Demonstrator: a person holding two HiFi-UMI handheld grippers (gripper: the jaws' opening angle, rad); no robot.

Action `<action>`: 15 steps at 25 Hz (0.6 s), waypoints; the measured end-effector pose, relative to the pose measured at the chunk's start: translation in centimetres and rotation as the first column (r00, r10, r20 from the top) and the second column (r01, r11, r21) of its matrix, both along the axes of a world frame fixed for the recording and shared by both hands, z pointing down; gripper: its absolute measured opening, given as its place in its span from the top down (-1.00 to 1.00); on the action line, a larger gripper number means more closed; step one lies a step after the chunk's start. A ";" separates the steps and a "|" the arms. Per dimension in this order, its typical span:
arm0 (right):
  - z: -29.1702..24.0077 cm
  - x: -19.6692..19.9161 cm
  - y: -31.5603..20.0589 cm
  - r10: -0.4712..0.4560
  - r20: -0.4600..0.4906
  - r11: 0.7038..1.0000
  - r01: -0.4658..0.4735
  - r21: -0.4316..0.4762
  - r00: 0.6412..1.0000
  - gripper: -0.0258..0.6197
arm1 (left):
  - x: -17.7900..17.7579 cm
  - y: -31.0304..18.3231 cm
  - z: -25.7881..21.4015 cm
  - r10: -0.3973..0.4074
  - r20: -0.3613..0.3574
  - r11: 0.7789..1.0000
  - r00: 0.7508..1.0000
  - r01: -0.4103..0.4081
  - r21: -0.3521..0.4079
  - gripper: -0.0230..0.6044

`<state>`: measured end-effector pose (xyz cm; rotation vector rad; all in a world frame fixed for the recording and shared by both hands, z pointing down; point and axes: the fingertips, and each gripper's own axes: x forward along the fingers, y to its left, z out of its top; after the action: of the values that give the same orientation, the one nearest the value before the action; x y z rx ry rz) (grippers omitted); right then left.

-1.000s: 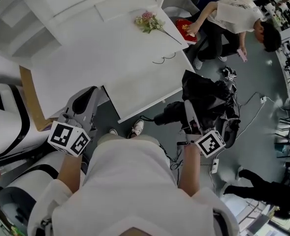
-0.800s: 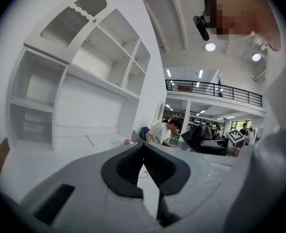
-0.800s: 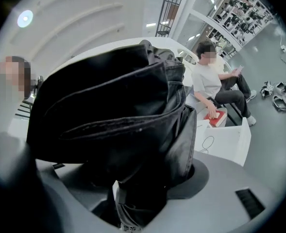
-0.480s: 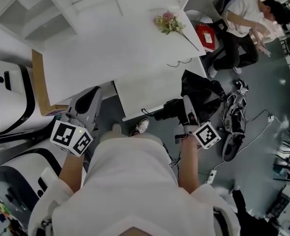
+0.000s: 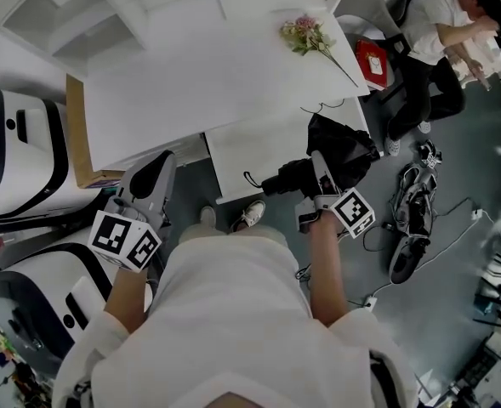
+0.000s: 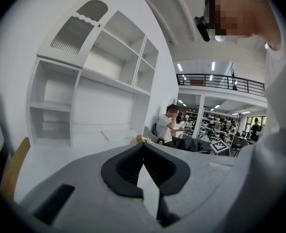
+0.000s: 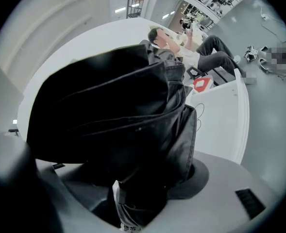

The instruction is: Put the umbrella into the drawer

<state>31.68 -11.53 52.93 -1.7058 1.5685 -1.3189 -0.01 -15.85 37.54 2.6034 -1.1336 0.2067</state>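
Umbrella [image 5: 345,145] is riding crosswise, clamped in your right claw [image 5: 318,170], handle end pointing at the drawer [image 5: 241,147] just left. Left claw [image 5: 154,175] is hanging pinched together, empty.

Shelf [image 5: 71,19] stands behind the surface [image 5: 190,75]. Flowers [image 5: 305,34] lie at the surface's far right corner. Cable [image 5: 322,106] lies by its right edge, closer to the near edge. Drawer [image 5: 250,155] sticks out from the near edge at the right end. Umbrella [image 5: 344,143] is over the drawer's right end, clamped in the right tongs [image 5: 318,164]. Left tongs [image 5: 158,167] sit left of the drawer, off the near edge. Board [image 5: 76,138] leans against the surface's left edge. Seated person [image 5: 441,19] is right of the surface. Shoes [image 5: 407,228] are on the floor [image 5: 480,143], right of the right tongs.
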 end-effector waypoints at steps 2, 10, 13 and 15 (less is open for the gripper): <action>1.0 -0.2 -1.4 -0.008 0.053 1.000 0.007 0.025 0.999 0.09 | 0.3 0.1 0.3 0.001 0.004 1.000 1.000 -0.001 -0.006 0.88; 8.4 0.5 -3.8 0.059 0.187 0.993 -0.038 -0.112 0.981 0.09 | 1.2 0.4 0.7 -0.014 0.028 1.000 1.000 0.015 -0.020 0.88; 11.0 0.8 -4.3 0.088 0.205 0.985 -0.055 -0.164 0.975 0.09 | 1.1 0.5 1.0 -0.032 0.040 0.999 0.999 0.033 -0.030 0.88; 12.4 0.8 -4.7 0.105 0.222 0.979 -0.061 -0.196 0.969 0.09 | 0.8 0.6 1.2 -0.047 0.046 0.998 0.998 0.048 -0.039 0.88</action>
<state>32.47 -16.18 65.31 -1.6368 1.2610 -1.6009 0.82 -15.26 38.74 2.5461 -1.1928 0.2761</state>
